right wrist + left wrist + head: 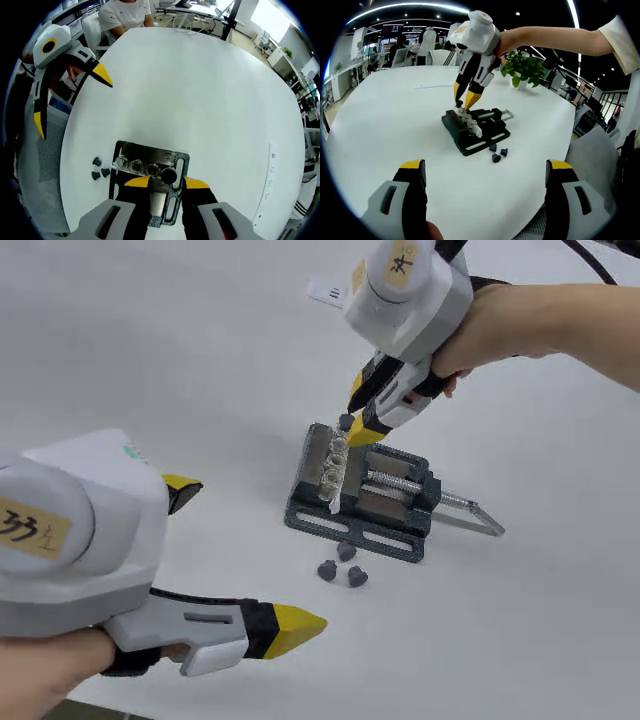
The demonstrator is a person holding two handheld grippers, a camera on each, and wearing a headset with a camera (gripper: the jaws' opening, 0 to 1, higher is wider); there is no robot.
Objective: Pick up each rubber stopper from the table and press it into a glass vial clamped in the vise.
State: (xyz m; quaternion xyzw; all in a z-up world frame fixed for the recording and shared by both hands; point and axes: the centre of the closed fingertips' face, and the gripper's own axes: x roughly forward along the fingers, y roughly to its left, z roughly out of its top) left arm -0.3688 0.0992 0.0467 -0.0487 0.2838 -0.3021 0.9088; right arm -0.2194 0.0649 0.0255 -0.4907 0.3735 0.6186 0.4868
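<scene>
The white table carries everything. At its near edge the left gripper hangs low, jaws spread wide with nothing between them. The right gripper reaches down from the far side, its jaws narrowed to a small gap and pinching a dark stopper between the yellow tips. Below it, mid-table, stands the dark vise, clamping a row of glass vials upright. The held stopper is right at the mouth of the end vial, on the far end of the row, and I cannot tell whether it has entered yet. Three spare stoppers lie loose just beside the vise's near edge.

The risk, as I judge it, is an off-centre or slanted push: the stopper could catch the glass rim and pop out sideways, or the force could crack the vial or tip it in the clamp.
</scene>
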